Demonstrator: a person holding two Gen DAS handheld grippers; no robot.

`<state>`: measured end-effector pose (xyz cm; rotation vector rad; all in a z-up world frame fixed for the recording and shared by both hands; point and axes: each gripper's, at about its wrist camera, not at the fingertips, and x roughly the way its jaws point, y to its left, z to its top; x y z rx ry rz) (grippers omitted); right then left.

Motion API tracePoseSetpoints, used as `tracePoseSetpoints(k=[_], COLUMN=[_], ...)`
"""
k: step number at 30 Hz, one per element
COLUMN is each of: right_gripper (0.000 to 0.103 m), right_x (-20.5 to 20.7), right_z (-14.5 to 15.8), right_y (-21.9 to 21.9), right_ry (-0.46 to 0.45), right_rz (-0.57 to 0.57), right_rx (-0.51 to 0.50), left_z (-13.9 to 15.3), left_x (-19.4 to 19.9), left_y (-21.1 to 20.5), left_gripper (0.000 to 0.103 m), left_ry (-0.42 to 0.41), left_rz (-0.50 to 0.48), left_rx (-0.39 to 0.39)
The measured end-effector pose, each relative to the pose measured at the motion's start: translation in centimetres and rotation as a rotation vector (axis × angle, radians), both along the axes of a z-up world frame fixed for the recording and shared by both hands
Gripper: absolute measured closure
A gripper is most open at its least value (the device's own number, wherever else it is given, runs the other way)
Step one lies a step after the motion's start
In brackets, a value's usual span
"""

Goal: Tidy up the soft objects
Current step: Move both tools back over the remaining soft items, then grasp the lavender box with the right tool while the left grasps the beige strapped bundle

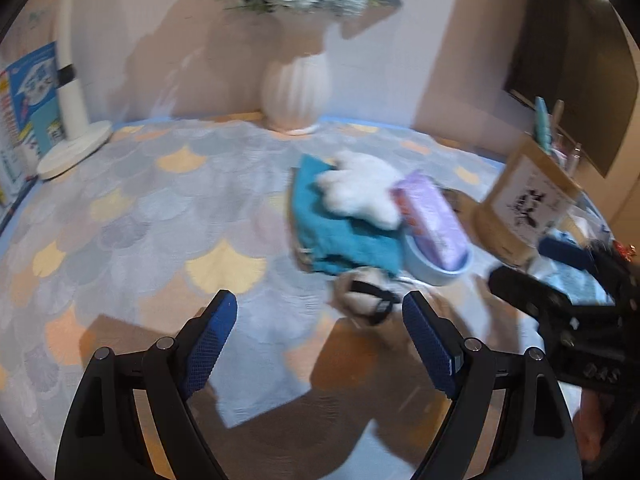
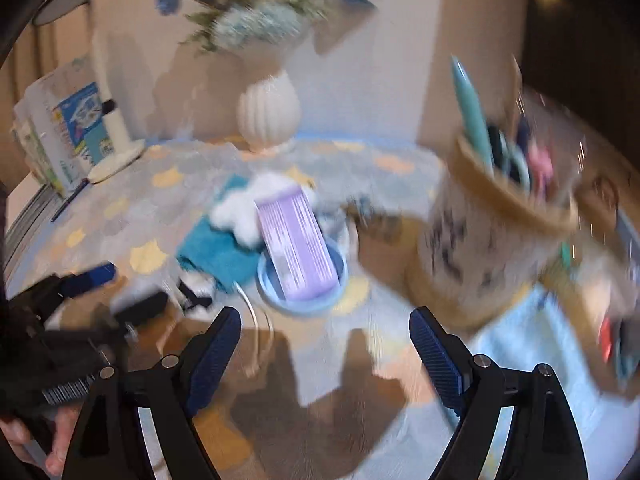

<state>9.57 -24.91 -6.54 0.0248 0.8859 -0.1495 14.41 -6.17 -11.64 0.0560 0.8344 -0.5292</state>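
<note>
We see the left gripper with its blue-padded jaws spread wide and nothing between them, hanging over the scallop-patterned tablecloth. The right gripper stands just as wide and just as empty above the same cloth; from the left wrist view it shows at the right edge as a dark, blurred shape.

Just ahead of the left gripper's right finger lies a small pale plush thing with a black strap — too blurred for us to say what it is. Beyond it sits the pile of soft things: a folded teal towel flat on the cloth, a white fluffy plush resting on top of it, and beside them a purple tissue pack lying tilted in a shallow pale-blue dish, one end up over the rim. From the right wrist view the same group lies ahead and left of centre.

To the right of the dish stands a pen holder of wood and white — pens and scissors stick up out of it. At the far edge of the table we find a ribbed white vase with flowers, and at far left a white lamp base beside printed packs.
</note>
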Motion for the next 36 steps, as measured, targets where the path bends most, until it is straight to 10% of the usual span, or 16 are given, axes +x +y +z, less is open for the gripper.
tracePoseSetpoints(k=[2, 3, 16, 25, 36], right_gripper=[0.056, 0.059, 0.049, 0.062, 0.063], right_x=[1.4, 2.0, 6.2, 6.3, 0.9], right_z=[-0.1, -0.4, -2.9, -3.3, 1.2], right_y=[-0.2, -0.5, -0.2, -0.6, 0.4], right_ry=[0.044, 0.063, 0.054, 0.012, -0.025], right_rz=[0.028, 0.034, 0.081, 0.082, 0.063], right_rx=[-0.001, 0.019, 0.099, 0.093, 0.127], left_z=[0.0, -0.1, -1.5, -1.1, -1.5], left_x=[-0.2, -0.2, -0.3, -1.5, 0.3], left_y=[-0.7, -1.0, -2.8, -3.2, -0.3], left_gripper=[0.020, 0.020, 0.022, 0.086, 0.073], left_ry=[0.010, 0.014, 0.023, -0.023, 0.106], left_rz=[-0.025, -0.028, -0.069, -0.164, -0.135], left_rx=[-0.010, -0.007, 0.034, 0.001, -0.192])
